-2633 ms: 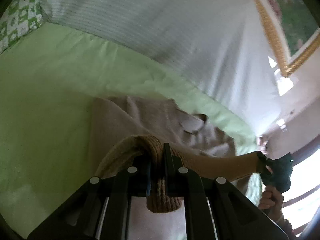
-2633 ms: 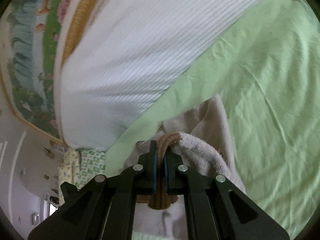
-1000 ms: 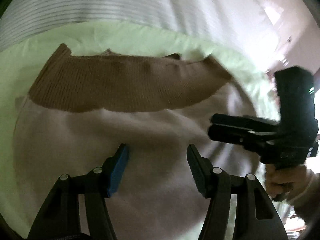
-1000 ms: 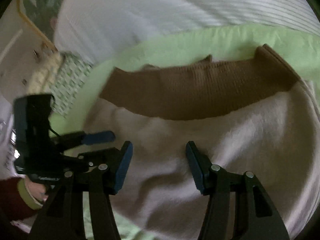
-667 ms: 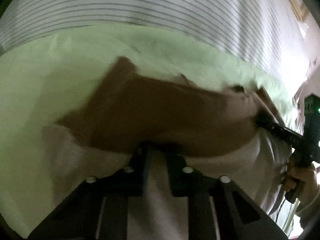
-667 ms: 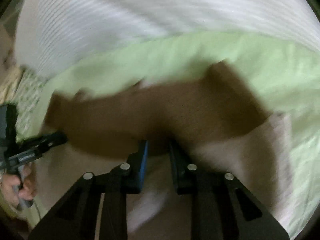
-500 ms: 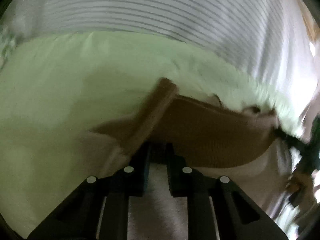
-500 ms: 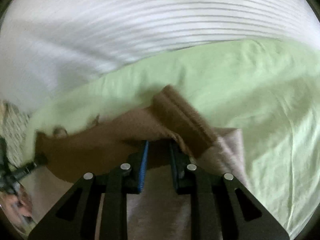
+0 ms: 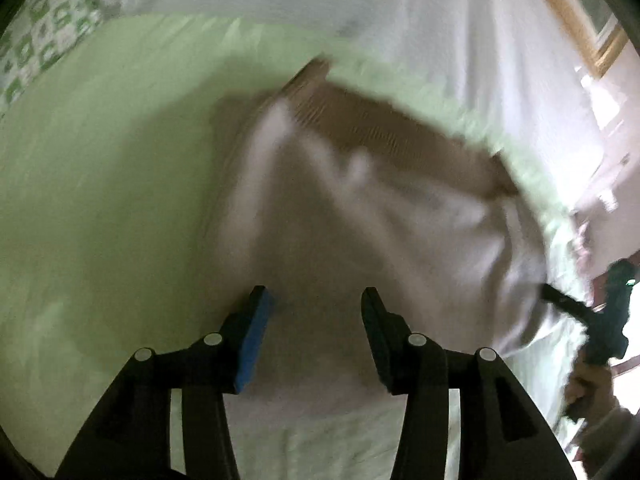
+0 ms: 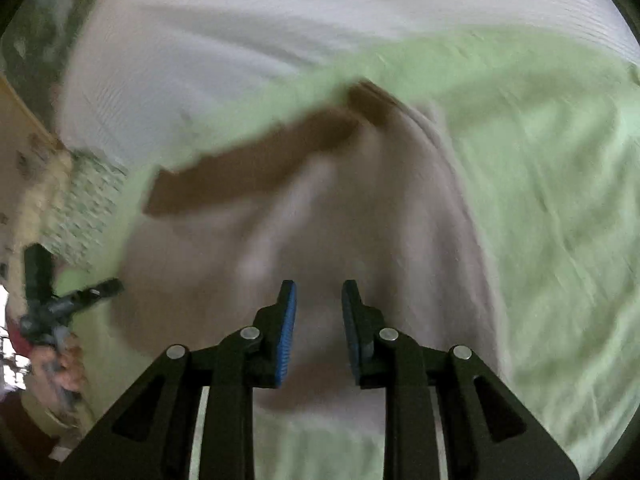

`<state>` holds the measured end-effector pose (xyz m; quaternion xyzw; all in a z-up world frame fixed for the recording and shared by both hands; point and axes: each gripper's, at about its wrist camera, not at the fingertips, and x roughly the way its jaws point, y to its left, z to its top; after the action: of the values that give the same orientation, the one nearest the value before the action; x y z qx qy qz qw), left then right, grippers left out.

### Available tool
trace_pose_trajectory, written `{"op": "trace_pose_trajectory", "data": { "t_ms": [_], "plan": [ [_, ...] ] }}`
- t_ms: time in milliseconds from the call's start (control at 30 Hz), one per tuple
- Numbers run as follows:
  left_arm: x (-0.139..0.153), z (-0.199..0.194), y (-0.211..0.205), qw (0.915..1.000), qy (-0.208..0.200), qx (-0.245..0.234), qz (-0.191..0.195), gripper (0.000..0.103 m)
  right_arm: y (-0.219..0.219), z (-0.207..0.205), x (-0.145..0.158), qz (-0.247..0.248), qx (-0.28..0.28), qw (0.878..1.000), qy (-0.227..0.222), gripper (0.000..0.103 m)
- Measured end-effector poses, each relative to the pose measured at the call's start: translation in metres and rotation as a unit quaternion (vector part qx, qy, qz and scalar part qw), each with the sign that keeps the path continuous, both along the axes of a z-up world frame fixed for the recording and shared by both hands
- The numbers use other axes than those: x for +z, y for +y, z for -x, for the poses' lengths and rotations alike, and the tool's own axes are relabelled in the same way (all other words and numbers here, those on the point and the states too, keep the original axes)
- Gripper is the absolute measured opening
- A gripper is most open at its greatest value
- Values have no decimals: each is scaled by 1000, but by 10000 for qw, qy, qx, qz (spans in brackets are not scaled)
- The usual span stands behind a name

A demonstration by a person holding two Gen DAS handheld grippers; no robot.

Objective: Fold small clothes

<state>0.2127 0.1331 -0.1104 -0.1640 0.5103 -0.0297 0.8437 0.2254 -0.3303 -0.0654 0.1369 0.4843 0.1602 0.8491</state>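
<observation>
Fleece fills the middle of both wrist views: a pale pinkish garment (image 9: 360, 240) with a brown ribbed band (image 9: 400, 136) lies on a light green bedsheet (image 9: 100, 180), the band at the far edge, well ahead of the fingertips and close under a white striped cover (image 9: 360, 12); both pictures are smeared, so fine creases cannot be read. On the left side, the left gripper (image 9: 316, 304) hovers with its jaws apart and opening, nothing between the pads, the near hem of the garment just ahead of and beneath the gap, bare sheet to the outside of its left finger; a green patterned pillow (image 9: 36, 44) sits far off at the upper left. In that same view the right gripper (image 9: 568, 306) shows small beyond the garment's other side, a hand (image 9: 592, 392) under it. On the right side, the right gripper (image 10: 318, 300) has its jaws narrowly apart and opening, also empty, the cloth directly ahead of the gap and green sheet beyond its right finger. To do this step well, I would judge that both should let go cleanly, draw back without snagging the pile, then take matching edges so the next fold lands square with the band's ends aligned.
</observation>
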Motion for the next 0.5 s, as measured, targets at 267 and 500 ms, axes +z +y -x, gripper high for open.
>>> {"op": "trace_pose_trajectory", "data": {
  "t_ms": [267,500],
  "plan": [
    [-14,16,44,9993,129,346,99,19,-54,23,-21,136,-1079,9935,340,18],
    [5,56,69,9927,249,1156,245,67,-19,14,19,30,-777,9968,-204,24]
  ]
}}
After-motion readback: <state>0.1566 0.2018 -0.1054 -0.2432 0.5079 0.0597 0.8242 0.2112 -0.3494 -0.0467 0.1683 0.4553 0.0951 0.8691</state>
